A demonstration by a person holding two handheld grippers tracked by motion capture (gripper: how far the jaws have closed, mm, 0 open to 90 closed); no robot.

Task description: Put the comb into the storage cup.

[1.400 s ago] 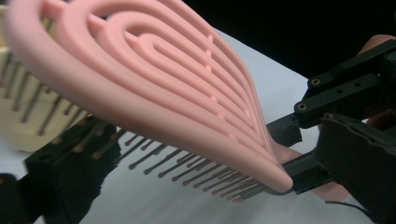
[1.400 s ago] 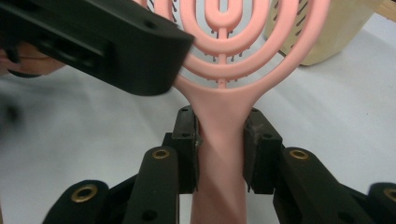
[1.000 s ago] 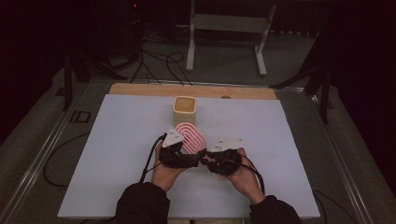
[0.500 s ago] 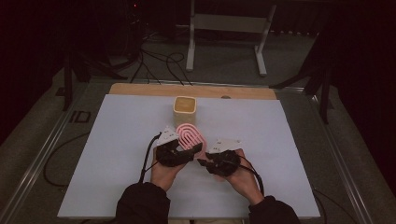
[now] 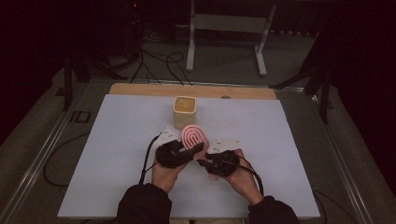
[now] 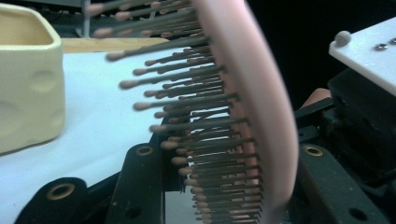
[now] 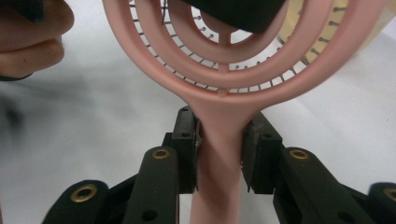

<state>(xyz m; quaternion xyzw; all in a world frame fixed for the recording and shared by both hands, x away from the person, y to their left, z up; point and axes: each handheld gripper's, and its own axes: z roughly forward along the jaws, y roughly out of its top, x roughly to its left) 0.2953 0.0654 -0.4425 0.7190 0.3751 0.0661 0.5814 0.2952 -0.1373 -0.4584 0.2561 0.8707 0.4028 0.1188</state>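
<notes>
R gripper (image 7: 219,154) pinches pink hairbrush (image 7: 224,60) by the handle to steady it while L gripper (image 6: 219,186), jaws just closed, clamps its head w/ bristles, prob. for a handover.

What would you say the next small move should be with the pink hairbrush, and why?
Probably open the right gripper off the handle. The left gripper has just closed on the pink hairbrush head, so both hold it, and the cream cup stands just beyond.

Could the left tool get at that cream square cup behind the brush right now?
Probably not as things stand. The left tool is shut on the head of the pink plastic hairbrush, so it has no free grip. The cream square cup stands close behind, with bare table between.
</notes>
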